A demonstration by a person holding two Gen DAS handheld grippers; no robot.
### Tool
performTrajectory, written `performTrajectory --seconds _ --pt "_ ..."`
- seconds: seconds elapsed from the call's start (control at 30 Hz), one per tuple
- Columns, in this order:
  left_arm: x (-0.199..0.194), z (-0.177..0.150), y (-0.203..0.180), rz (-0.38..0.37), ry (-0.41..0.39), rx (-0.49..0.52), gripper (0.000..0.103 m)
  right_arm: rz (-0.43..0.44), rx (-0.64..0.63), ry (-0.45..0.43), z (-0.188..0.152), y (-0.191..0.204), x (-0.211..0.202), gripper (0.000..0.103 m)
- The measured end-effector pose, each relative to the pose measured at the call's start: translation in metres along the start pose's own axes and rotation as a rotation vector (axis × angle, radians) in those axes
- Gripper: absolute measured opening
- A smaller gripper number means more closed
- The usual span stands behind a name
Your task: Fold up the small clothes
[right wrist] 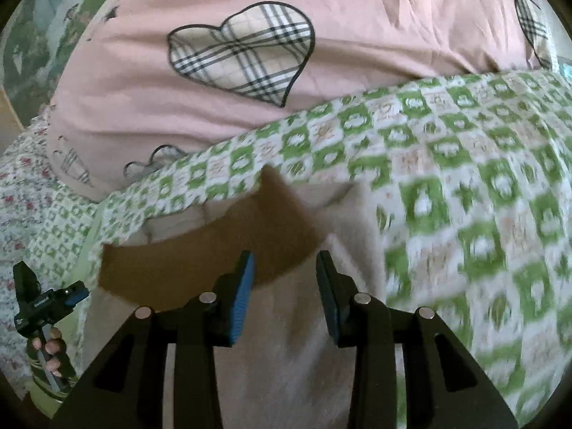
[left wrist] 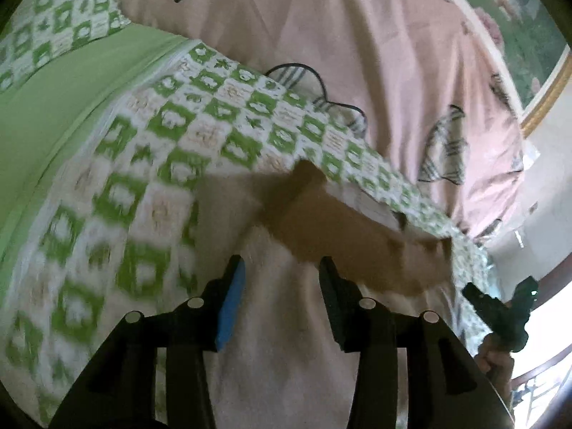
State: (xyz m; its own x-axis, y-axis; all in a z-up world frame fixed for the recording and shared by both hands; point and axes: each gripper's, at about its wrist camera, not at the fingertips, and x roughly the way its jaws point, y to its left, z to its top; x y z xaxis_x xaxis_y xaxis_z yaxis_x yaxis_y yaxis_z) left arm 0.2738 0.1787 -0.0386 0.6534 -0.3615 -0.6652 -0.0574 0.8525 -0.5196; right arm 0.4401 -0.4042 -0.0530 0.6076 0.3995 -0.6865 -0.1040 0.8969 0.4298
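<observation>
A small cream-and-brown garment (right wrist: 271, 286) lies flat on the green checked bedspread (right wrist: 464, 186), just below the pink pillow (right wrist: 339, 71). My left gripper (left wrist: 282, 286) and right gripper (right wrist: 286, 282) hover above it, jaws spread, empty. It looks soft, light and floppy; I'd pinch its edges.

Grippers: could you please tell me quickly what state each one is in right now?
Left gripper: open, holding nothing, above the cream and brown fuzzy garment.
Right gripper: open, holding nothing.

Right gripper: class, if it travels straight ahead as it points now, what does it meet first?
Probably the brown band of the cream garment, lying ahead of the open right gripper; depth is uncertain.
</observation>
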Motion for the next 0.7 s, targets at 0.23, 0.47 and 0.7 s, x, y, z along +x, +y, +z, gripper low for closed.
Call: performTrajectory --seconds 0.23,0.47,0.7 --pt "-0.040 -0.090 -0.026 -0.097 0.038 -0.039 0.056 0.087 0.043 0.035 -0.059 0.012 -0.031 0.046" --pt "-0.045 -0.157 -0.032 -0.116 0.112 -0.094 0.060 0.143 0.096 0.083 -0.111 0.017 -0.047 0.048" --pt "-0.044 -0.185 -0.027 -0.119 0.125 -0.147 0.060 0.149 0.117 0.104 -0.139 0.017 -0.059 0.050"
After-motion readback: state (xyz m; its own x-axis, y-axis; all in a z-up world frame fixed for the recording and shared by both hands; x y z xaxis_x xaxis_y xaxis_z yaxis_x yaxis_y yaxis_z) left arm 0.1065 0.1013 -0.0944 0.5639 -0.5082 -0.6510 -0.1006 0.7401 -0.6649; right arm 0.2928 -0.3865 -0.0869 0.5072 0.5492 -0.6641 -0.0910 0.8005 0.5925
